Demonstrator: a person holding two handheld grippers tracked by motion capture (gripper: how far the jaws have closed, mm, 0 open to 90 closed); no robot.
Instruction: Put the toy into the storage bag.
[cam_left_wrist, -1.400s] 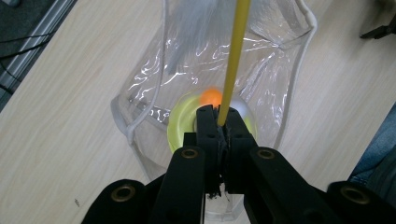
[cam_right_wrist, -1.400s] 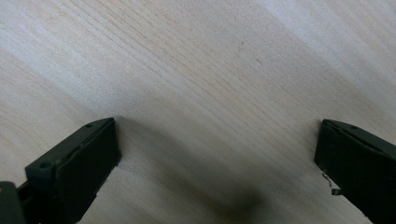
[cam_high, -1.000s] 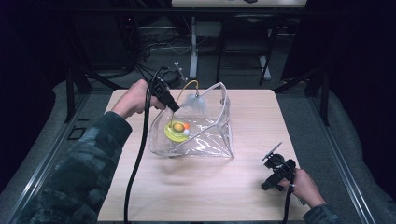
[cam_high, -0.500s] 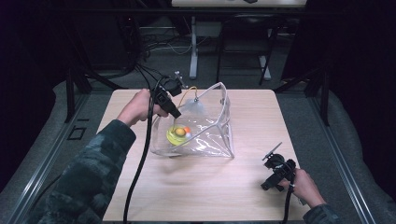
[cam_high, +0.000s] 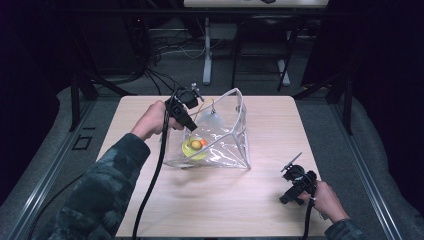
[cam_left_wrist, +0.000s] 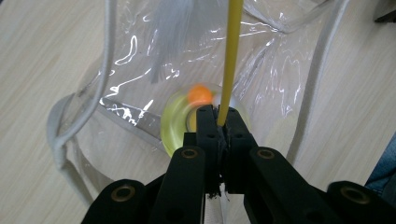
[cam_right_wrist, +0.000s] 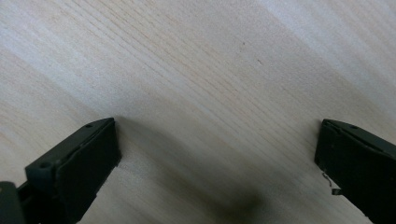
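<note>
High view: left gripper (cam_high: 192, 126) is reaching into the clear bag (cam_high: 227, 150) mid-worktop (cam_high: 240, 210), grip detail lost. Left gripper view is showing it clamping a thin yellow stick (cam_left_wrist: 232, 56) above the yellow-orange toy (cam_left_wrist: 187, 116). Right gripper (cam_right_wrist: 217, 154) is sitting wide open, holding nothing, over bare wood.

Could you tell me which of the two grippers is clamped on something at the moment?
The left gripper, above the clear bag, is shut on the thin yellow rod. The right gripper has its jaws wide apart over bare table.
</note>
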